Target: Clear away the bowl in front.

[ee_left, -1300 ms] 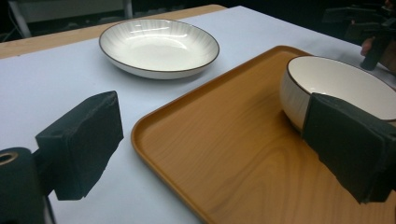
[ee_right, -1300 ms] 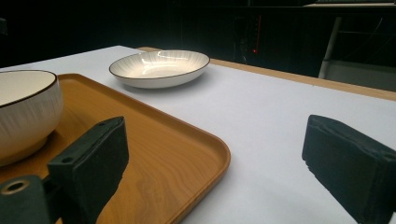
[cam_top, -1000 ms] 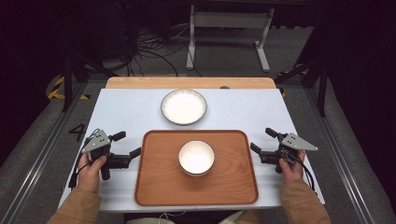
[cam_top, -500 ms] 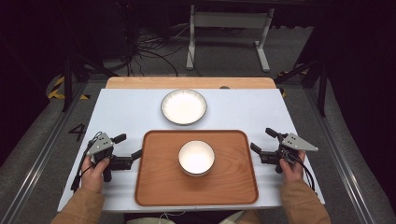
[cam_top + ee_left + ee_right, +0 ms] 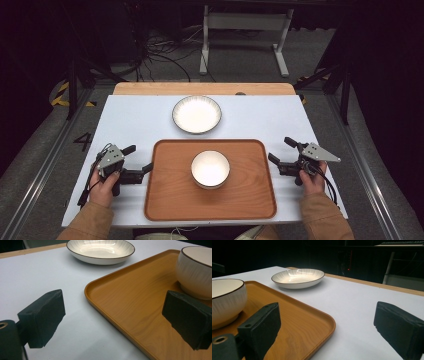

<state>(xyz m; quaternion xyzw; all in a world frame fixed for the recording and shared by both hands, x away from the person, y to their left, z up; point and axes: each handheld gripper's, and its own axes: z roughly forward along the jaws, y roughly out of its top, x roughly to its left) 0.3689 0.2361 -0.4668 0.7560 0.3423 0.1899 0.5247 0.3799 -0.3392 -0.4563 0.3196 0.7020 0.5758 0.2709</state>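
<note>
The white tabletop (image 5: pixel 135 120) carries a wooden tray (image 5: pixel 165 200) between the left gripper (image 5: pixel 137 162) and right gripper (image 5: pixel 280 155). Both straddle its edges, jaws apart, probably to lift it level with the bowl (image 5: pixel 210 169) centred.

Orange-brown wooden tray (image 5: pixel 235 202), white dark-rimmed ribbed bowl (image 5: pixel 210 169) and plate (image 5: pixel 197 114), white table (image 5: pixel 135 122).

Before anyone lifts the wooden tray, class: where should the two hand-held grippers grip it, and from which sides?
Grip the tray by its raised rim on the short left and right edges, each hand-held gripper coming inward from its own side. The bowl sits near the middle, so a two-sided hold should keep it level.
</note>
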